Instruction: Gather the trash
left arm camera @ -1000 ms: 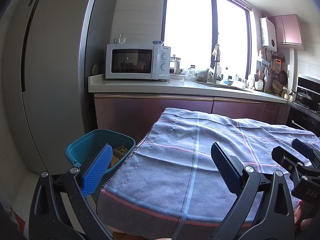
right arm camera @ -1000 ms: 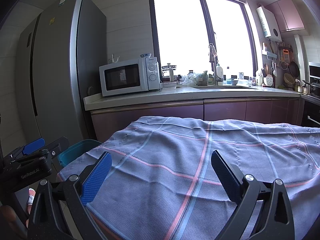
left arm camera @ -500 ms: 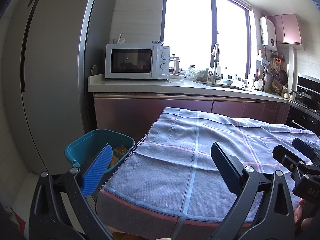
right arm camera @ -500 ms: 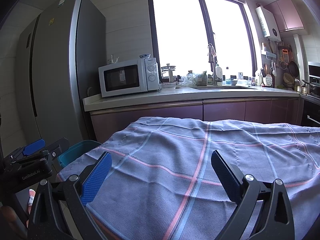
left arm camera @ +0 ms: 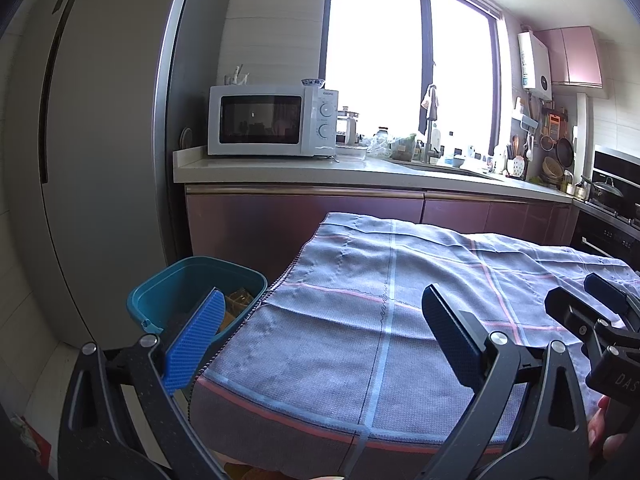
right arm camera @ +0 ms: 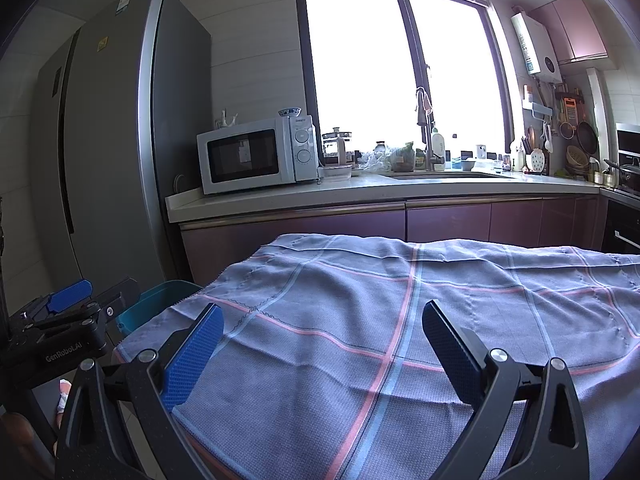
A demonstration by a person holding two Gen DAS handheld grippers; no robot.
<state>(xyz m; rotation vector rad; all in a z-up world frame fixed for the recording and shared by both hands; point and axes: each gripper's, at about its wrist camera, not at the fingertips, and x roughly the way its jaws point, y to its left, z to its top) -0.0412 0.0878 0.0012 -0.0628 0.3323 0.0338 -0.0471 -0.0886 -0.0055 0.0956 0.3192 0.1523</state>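
Both tools are hanging wide open and empty: the left tool [left arm camera: 320, 336] and the right tool [right arm camera: 320, 340], over the grey-blue checked cloth [right arm camera: 400, 320] covering the surface. No trash is showing on it; some is sitting in the teal plastic bin [left arm camera: 160, 292] beside the surface's edge. A careless sweep risks snagging the cloth or knocking the bin.

Table [left arm camera: 280, 424] draped in grey-blue checked cloth [left arm camera: 400, 320] with pink and pale blue stripes, cloth creased, hanging over near edge, teal bin [left arm camera: 168, 292] on floor beside left corner
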